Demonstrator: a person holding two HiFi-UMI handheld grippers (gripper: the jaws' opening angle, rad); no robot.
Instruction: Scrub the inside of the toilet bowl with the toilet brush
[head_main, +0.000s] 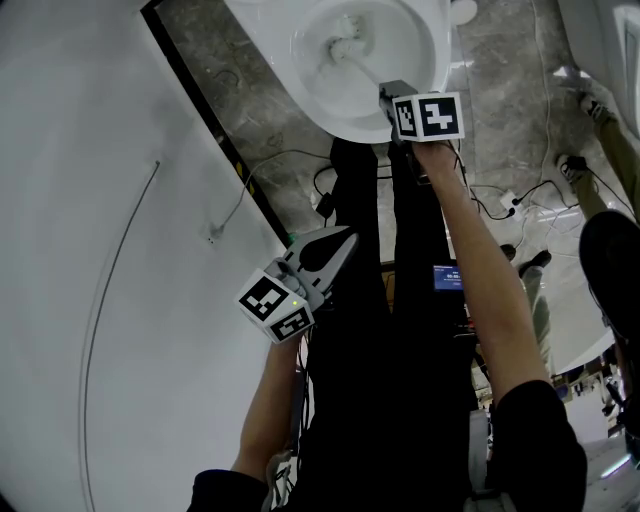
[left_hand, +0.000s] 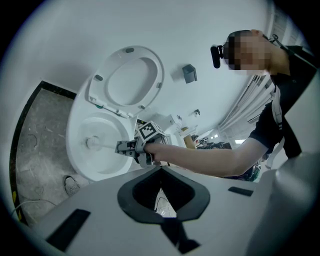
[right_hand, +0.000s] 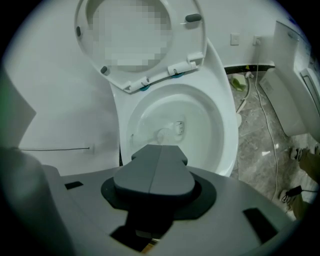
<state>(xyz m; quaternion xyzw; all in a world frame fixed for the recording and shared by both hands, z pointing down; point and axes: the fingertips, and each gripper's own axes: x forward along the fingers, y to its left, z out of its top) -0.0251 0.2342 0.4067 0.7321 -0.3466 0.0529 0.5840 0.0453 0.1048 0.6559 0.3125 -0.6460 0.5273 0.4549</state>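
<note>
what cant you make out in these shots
- Toilet brush bristles: head view, too small, white on the white bowl.
- Its handle at the grip: right gripper view, hidden behind the right gripper's shut tongs.
- Raised toilet seat middle: right gripper view, mosaic patch.
- Toilet bowl rear: head view, cut by the top edge.

The brush (head_main: 341, 46) sits inside the bowl (head_main: 300, 95), its handle slanting out to the right gripper (head_main: 388, 93), which clamps it at the bowl's near rim. The left gripper (head_main: 338, 243) hangs well back from the bowl, jaws together.
</note>
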